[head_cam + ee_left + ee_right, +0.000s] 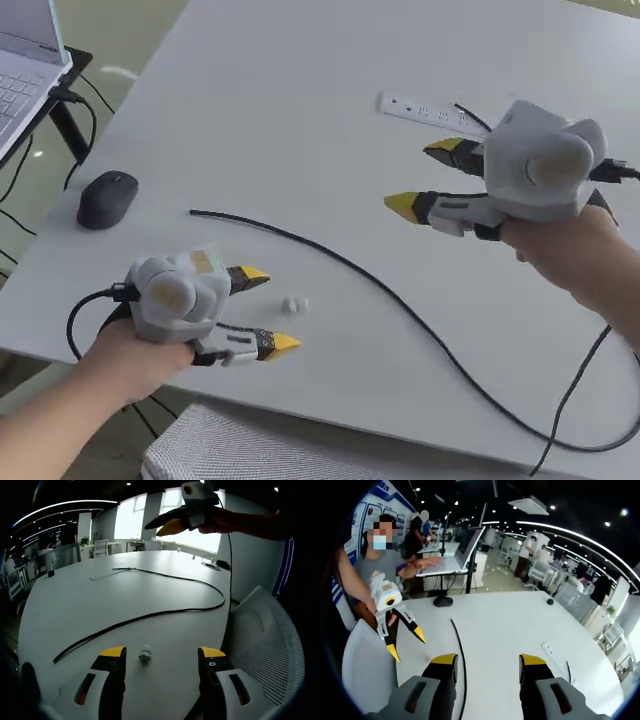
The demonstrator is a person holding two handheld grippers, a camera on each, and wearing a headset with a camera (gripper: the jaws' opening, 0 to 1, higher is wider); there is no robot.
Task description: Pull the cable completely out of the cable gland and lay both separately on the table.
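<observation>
Black cable — white gland

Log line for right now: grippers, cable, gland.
left gripper: open, empty | right gripper: open, empty | cable: on table, outside cable gland | cable gland: on table, apart from cable
</observation>
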